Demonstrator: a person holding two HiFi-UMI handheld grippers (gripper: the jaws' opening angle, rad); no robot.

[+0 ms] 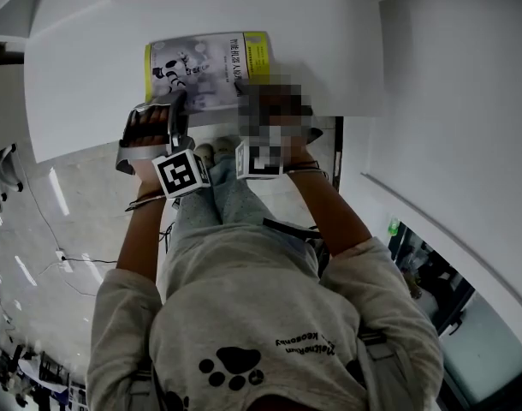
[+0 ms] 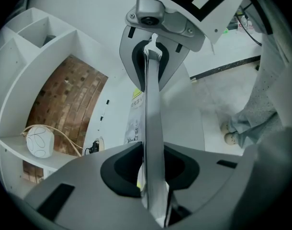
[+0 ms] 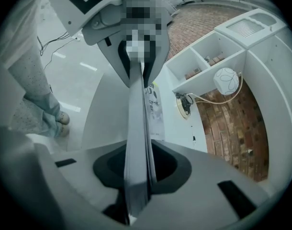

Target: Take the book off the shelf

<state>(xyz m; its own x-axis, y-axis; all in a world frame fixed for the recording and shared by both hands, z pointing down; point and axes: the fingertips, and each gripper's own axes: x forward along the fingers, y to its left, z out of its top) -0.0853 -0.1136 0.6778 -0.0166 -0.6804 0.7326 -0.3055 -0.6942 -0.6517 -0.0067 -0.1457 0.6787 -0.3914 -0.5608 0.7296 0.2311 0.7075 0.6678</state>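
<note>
Clamping the book (image 1: 208,65), left gripper (image 1: 179,103), right gripper (image 1: 256,94), white surface (image 1: 329,41) beneath, round lamp (image 2: 39,141) on shelf (image 2: 12,152).

- Book (image 1: 208,68): paper; the printed cover is smooth, the page edges matt.
- Left gripper (image 2: 153,174) and right gripper (image 3: 139,169): grey plastic shells, smooth and matt.
- Table (image 1: 81,84): white top, smooth, low sheen.
- Brick wall (image 2: 69,99): rough, unglazed.
- Floor (image 1: 38,229): pale, polished, mirrors ceiling lights.
- Sweatshirt (image 1: 269,306): grey knit cloth, matt.

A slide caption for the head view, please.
Left hand-held gripper and right hand-held gripper hold the book over a white surface.
</note>
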